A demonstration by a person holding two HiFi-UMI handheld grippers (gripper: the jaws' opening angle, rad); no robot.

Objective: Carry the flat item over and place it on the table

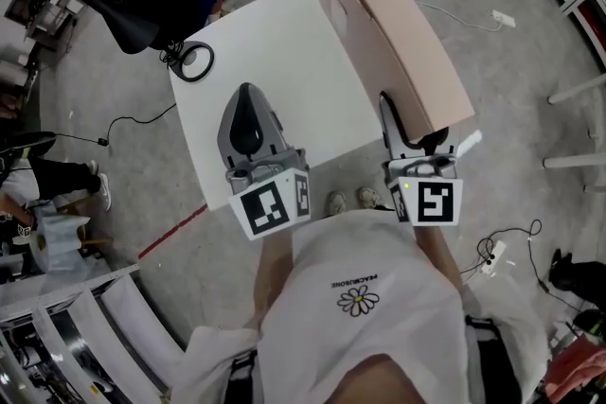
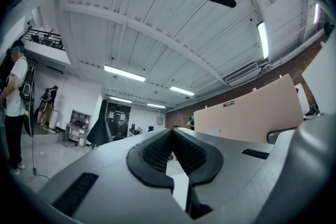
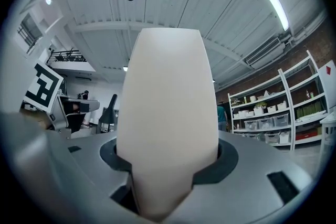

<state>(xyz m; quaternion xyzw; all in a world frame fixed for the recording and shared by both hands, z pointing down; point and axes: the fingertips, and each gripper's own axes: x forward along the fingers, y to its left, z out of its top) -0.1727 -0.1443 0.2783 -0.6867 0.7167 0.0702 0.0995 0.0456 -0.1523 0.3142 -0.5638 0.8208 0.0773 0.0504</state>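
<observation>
Right gripper [image 1: 409, 132] has its jaws clamped on the near end of the flat board [image 1: 388, 24]. In the right gripper view the board [image 3: 168, 113] fills the whole gap between the dark pads and rises straight toward 12 o'clock, so the grip is on its short lower edge. From the head view the board stands on edge, held up over the right side of the white tabletop [image 1: 275, 52], running from the jaws at about 5 o'clock away to 11 o'clock; I can't tell if its far end touches the tabletop. It's a pale pinkish-beige panel, smooth and matte, thin, with rounded corners and a slim edge face. Looks rigid, no sag. The left gripper [image 1: 248, 123] sits at 9 o'clock of the right one, apart from the board, over the tabletop's near edge. Its jaws [image 2: 172, 152] are closed tip to tip with nothing gripped, only a sliver of white showing between the ribbed black pads. In that view the board [image 2: 252, 113] shows off at 3 o'clock as a broad flat face. Both gripper bodies are smooth grey plastic.
</observation>
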